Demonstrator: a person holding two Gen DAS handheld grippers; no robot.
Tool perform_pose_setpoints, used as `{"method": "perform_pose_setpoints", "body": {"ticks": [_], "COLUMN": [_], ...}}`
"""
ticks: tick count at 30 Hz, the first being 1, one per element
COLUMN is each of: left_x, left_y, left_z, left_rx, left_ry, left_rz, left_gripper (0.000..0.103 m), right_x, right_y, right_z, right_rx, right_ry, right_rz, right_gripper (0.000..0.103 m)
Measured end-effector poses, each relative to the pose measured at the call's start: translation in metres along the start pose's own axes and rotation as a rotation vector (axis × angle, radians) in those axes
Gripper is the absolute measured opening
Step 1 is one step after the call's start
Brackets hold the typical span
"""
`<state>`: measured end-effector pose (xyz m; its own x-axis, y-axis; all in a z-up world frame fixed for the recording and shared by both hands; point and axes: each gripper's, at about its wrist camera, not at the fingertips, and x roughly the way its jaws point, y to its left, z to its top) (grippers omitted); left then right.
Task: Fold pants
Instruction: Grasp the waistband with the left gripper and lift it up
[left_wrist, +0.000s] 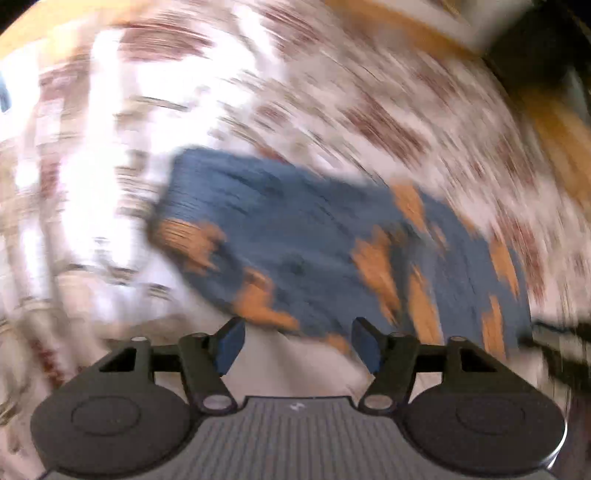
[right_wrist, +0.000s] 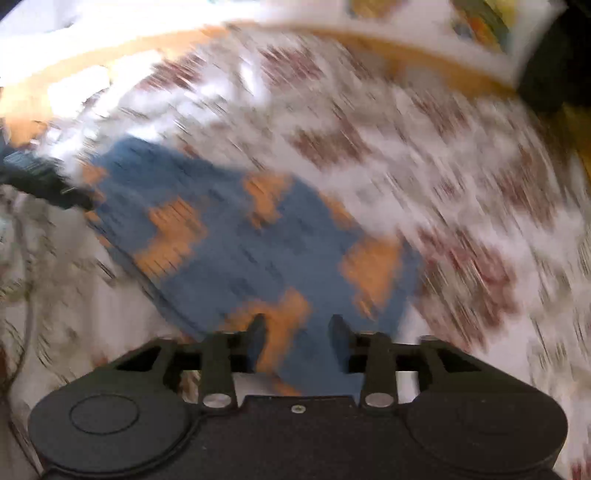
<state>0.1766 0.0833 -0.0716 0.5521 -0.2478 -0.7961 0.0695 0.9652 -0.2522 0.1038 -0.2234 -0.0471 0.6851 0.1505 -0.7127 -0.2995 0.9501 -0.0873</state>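
Both your tongs hang open over the folded pants, and both views are badly motion-blurred.

The blue pants with orange patches (left_wrist: 306, 236) lie as a compact folded block on a white cloth with reddish-brown pattern (left_wrist: 369, 96), which covers the surface beneath. Your left tongs (left_wrist: 298, 345) stand wide apart, empty, just short of the near edge of the pants. Your right tongs (right_wrist: 297, 341) are also parted, gripping nothing, with the near corner of the pants (right_wrist: 258, 236) showing between the fingers; whether they touch the fabric, you cannot tell through the blur. An orange-brown wooden strip (right_wrist: 424, 48) runs along the far side.
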Motion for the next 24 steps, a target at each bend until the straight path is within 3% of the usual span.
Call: {"method": "perform_pose_setpoints", "body": {"ticks": [1,4,5,6,9,13,17,20,24], "left_x": [-0.003,0.0,0.003,0.007,0.014,0.014,0.014,0.021,0.019], "left_y": [0.008,0.029,0.038,0.046,0.063,0.066,0.053,0.052,0.061], "left_z": [0.003,0.012,0.014,0.015,0.016,0.014,0.018,0.024,0.02], "left_rx": [-0.062,-0.191,-0.225,-0.263,-0.335,-0.344,-0.25,-0.246,-0.305], "left_ry": [-0.048,-0.121,-0.126,-0.126,-0.098,-0.134,-0.211,-0.195,-0.183], "left_rz": [0.026,0.098,0.1,0.098,0.081,0.059,0.126,0.178,0.155], "left_gripper": [0.08,0.078,0.069,0.05,0.022,0.018,0.017,0.017,0.029], "right_x": [0.003,0.027,0.033,0.036,0.043,0.049,0.054,0.057,0.056], "right_y": [0.012,0.043,0.051,0.057,0.063,0.061,0.063,0.064,0.063], "right_z": [0.007,0.022,0.023,0.022,0.017,0.012,0.009,0.006,0.005], "right_rx": [-0.028,-0.099,-0.114,-0.119,-0.122,-0.108,-0.105,-0.102,-0.101], "right_ry": [-0.041,-0.094,-0.103,-0.111,-0.133,-0.139,-0.13,-0.123,-0.131], "right_rz": [0.017,0.04,0.051,0.063,0.063,0.075,0.078,0.084,0.085], "right_gripper": [0.077,0.08,0.08,0.08,0.08,0.08,0.08,0.08,0.08]}}
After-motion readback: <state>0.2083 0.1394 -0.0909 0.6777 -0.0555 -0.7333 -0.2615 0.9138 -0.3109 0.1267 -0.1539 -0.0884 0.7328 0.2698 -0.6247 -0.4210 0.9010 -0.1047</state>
